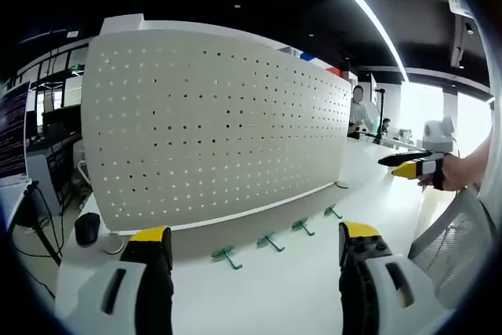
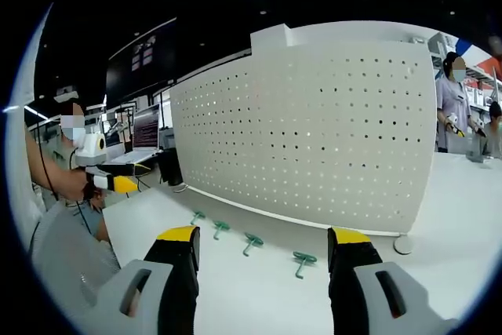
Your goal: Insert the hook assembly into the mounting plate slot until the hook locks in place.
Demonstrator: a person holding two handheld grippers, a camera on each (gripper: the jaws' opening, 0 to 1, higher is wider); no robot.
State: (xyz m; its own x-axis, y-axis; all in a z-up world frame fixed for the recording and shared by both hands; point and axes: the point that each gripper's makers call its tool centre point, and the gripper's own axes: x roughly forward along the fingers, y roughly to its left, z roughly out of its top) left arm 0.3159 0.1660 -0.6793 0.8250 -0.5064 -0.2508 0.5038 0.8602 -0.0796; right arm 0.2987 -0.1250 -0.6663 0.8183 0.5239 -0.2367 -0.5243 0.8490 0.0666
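A white pegboard mounting plate (image 1: 212, 123) (image 2: 314, 131) stands upright on the white table (image 1: 267, 296) (image 2: 259, 296). Several green hooks lie in a row on the table in front of it, among them the hook (image 1: 226, 256), the hook (image 1: 302, 226) and the hook (image 2: 303, 260). My left gripper (image 1: 255, 237) is open with nothing between its jaws, a little short of the hooks. My right gripper (image 2: 263, 234) is also open and holds nothing, likewise short of the row. The right gripper (image 1: 412, 164) shows in a hand at the right. The left gripper (image 2: 118, 182) shows at the left.
A black mouse-like object (image 1: 88, 227) lies by the board's left end, with monitors (image 1: 16, 127) beyond. A mesh chair (image 1: 459, 241) stands at the table's edge. The board's round foot (image 2: 404, 245) rests on the table. People (image 1: 359, 111) (image 2: 453, 92) stand behind.
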